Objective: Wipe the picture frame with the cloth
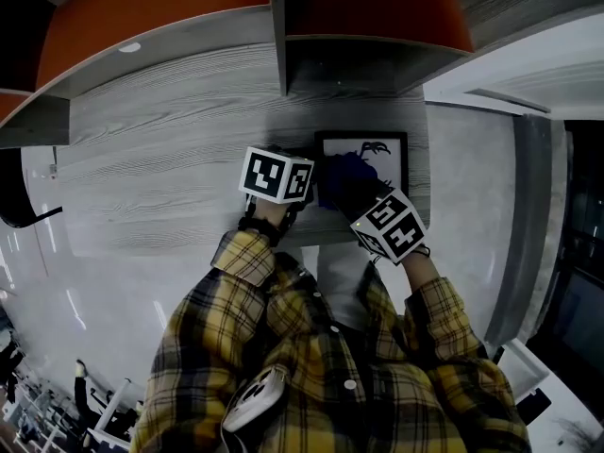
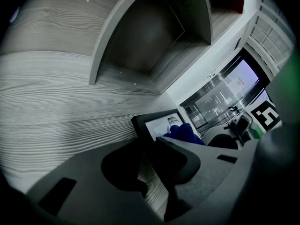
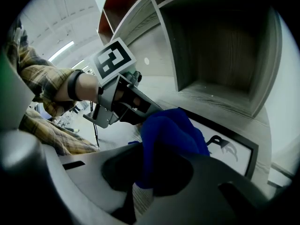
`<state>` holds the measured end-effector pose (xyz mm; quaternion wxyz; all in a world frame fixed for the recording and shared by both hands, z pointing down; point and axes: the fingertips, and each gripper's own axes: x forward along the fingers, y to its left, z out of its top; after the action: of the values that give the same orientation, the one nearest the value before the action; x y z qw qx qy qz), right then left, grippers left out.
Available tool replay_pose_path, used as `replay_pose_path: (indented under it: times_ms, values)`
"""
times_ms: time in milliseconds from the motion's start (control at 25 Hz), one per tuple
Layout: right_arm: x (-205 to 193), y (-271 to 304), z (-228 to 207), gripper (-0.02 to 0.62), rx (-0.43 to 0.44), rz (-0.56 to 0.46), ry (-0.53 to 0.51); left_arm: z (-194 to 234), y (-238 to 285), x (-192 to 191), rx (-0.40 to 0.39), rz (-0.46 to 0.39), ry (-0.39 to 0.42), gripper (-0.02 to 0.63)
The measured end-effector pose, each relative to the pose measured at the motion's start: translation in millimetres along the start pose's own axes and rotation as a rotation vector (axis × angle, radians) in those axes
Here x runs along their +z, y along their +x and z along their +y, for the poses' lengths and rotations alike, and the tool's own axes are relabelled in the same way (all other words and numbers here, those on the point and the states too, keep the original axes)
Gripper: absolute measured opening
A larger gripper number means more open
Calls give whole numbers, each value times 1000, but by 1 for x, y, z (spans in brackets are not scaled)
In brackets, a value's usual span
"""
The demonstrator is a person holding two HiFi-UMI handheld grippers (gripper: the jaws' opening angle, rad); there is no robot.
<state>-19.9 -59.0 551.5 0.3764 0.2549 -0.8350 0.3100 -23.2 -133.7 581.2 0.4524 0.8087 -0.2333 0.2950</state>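
A black picture frame [image 1: 392, 159] with a white print lies flat on the grey wood desk [image 1: 160, 159], under the shelf unit. My left gripper [image 1: 300, 196] is shut on the frame's near left edge; in the left gripper view the dark frame [image 2: 157, 125] runs in between the jaws of that gripper [image 2: 149, 146]. My right gripper [image 1: 351, 194] is shut on a bunched blue cloth [image 1: 342, 179]. In the right gripper view the cloth [image 3: 171, 130] fills the gap in the right gripper [image 3: 164, 163] and rests on the left part of the frame [image 3: 229, 149], hiding some of the print.
Open shelf compartments with orange backs [image 1: 368, 8] and a grey divider [image 1: 278, 26] stand right behind the frame. The desk's right edge runs close beside the frame, with pale floor [image 1: 472, 187] beyond. A person's plaid sleeves [image 1: 245, 253] lie along the near desk edge.
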Motion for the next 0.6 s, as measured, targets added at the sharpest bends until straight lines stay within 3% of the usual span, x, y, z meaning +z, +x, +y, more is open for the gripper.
replay_pose_path:
  times_ms: [320, 600]
  values:
    - [-21, -2, 19, 52, 16, 2, 56, 1, 1, 2, -4, 1, 2, 94]
    - [10, -52, 12, 52, -50, -245, 195, 3, -5, 1, 26, -13, 63, 97]
